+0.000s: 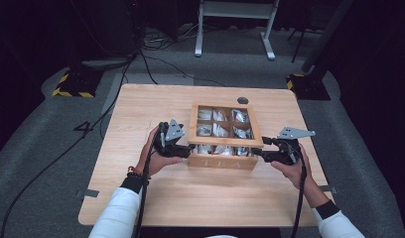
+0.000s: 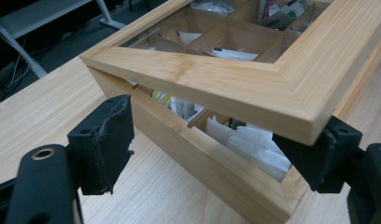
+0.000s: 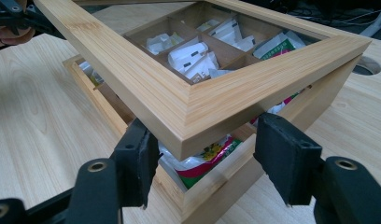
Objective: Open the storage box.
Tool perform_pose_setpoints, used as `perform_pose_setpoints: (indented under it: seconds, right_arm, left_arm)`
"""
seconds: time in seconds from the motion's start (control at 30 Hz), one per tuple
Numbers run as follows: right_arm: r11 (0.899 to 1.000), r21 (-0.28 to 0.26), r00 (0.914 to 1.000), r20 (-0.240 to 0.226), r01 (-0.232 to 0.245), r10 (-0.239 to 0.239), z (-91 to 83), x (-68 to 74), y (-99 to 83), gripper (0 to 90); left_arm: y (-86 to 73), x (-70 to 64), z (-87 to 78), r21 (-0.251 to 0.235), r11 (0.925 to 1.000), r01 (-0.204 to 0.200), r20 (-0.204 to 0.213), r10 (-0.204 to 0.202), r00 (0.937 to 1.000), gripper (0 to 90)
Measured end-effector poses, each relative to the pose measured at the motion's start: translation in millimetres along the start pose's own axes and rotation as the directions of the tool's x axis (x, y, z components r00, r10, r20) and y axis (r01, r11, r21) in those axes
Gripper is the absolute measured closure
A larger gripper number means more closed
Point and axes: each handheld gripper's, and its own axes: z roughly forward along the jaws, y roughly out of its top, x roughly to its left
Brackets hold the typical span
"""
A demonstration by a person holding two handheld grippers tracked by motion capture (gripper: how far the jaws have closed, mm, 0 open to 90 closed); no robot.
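Note:
A wooden tea box (image 1: 223, 161) with several compartments of tea bags (image 1: 220, 130) sits on the table. Its glass-paned lid (image 1: 225, 141) is raised a little at the front, leaving a gap over the base. My left gripper (image 1: 188, 148) is at the front left corner, open. In the left gripper view (image 2: 212, 144) one jaw sits under the lid (image 2: 202, 79) corner and the other stands clear of the box base (image 2: 202, 161). My right gripper (image 1: 257, 152) is at the front right corner, open. In the right gripper view (image 3: 209, 158) its jaws straddle the lid (image 3: 179, 98) corner above a tea bag (image 3: 202, 161).
The light wooden table (image 1: 141, 198) has a round cable hole (image 1: 242, 100) behind the box. Bare tabletop lies left of and in front of the box. Beyond the table are a white desk frame (image 1: 235, 10), floor cables (image 1: 156, 44) and yellow-black stand bases (image 1: 71, 87).

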Motion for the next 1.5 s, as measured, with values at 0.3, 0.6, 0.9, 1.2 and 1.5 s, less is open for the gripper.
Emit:
perform_pose_setpoints:
  seconds: [0.3,0.6,0.9,1.2,1.5]
  right_arm:
    - [0.999,-0.018,0.9992,0.018,0.035,-0.035,-13.8,1.0,1.6,37.0]
    - [0.997,0.054,0.9971,0.050,0.055,-0.058,-30.0,-19.1,-27.5,34.8]
    - [0.989,0.128,0.9952,0.057,0.072,-0.079,-28.5,-29.5,-66.1,33.0]
    - [0.987,0.161,0.9976,0.062,0.023,-0.033,-20.9,-34.7,-82.8,33.5]
    - [0.988,0.153,0.9995,0.021,0.021,-0.024,-13.8,-31.9,-84.1,33.5]
  left_arm:
    - [14.2,2.1,-1.1,-0.022,0.9986,-0.049,-0.025,0.048,0.9985,20.5]
    - [40.8,13.3,-9.2,-0.067,0.9963,-0.055,-0.039,0.053,0.9979,21.2]
    - [61.5,19.2,-10.8,-0.086,0.9903,-0.109,-0.041,0.106,0.9935,25.2]
    - [75.8,22.1,-12.6,-0.118,0.9837,-0.135,-0.033,0.132,0.9907,47.2]
    - [90.6,37.8,-9.6,-0.152,0.9832,-0.101,-0.022,0.099,0.9949,51.1]
